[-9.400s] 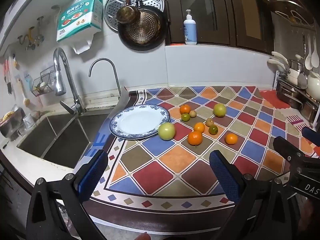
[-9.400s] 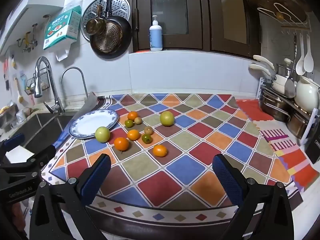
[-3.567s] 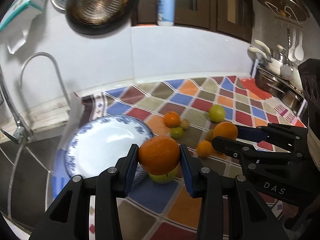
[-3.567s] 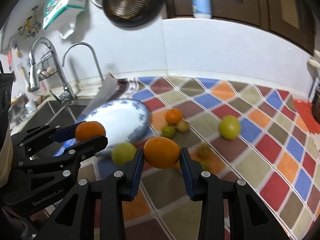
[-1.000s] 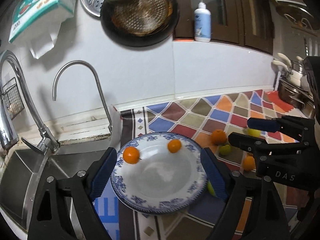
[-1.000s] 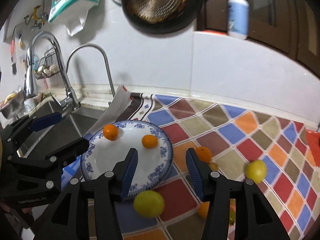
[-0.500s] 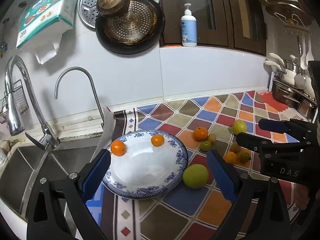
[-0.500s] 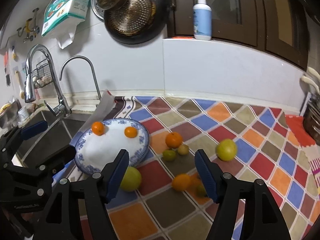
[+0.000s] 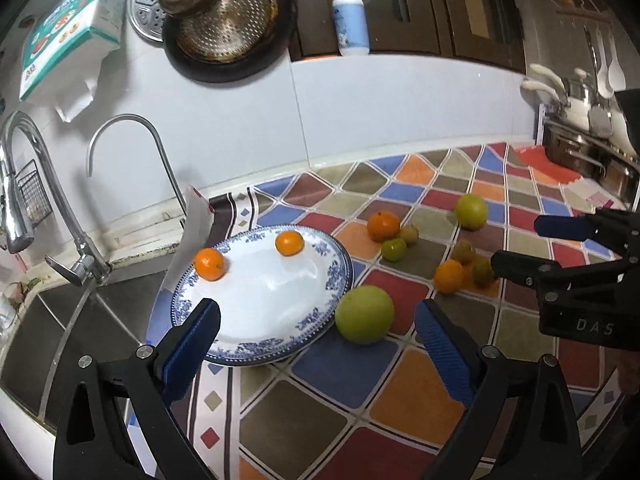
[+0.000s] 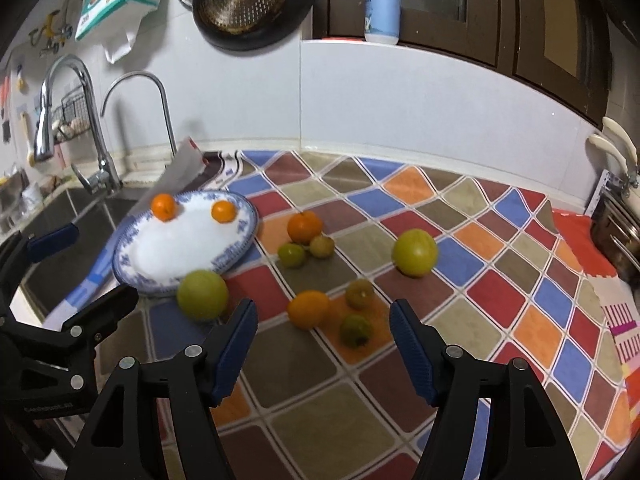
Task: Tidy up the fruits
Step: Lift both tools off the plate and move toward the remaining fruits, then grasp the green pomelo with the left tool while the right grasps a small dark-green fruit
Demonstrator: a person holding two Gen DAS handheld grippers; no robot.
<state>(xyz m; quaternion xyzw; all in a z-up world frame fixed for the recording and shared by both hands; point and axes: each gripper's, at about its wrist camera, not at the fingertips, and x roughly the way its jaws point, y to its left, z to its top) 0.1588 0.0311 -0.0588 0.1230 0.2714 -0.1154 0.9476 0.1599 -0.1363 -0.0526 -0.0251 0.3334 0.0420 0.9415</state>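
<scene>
With 2 oranges (image 9: 209, 263) on the plate (image 9: 276, 344) and the rest right of it, both the left gripper (image 9: 318, 346) and right gripper (image 10: 322, 346) gape wide and empty, so a careless nudge could roll the big green fruit (image 9: 364, 314) touching the plate's rim.

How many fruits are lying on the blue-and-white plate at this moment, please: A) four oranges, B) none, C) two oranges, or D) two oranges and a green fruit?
C: the plate carries only one orange near its far left rim and a second orange near its far rim; the large green fruit sits on the mat beside the plate.
</scene>
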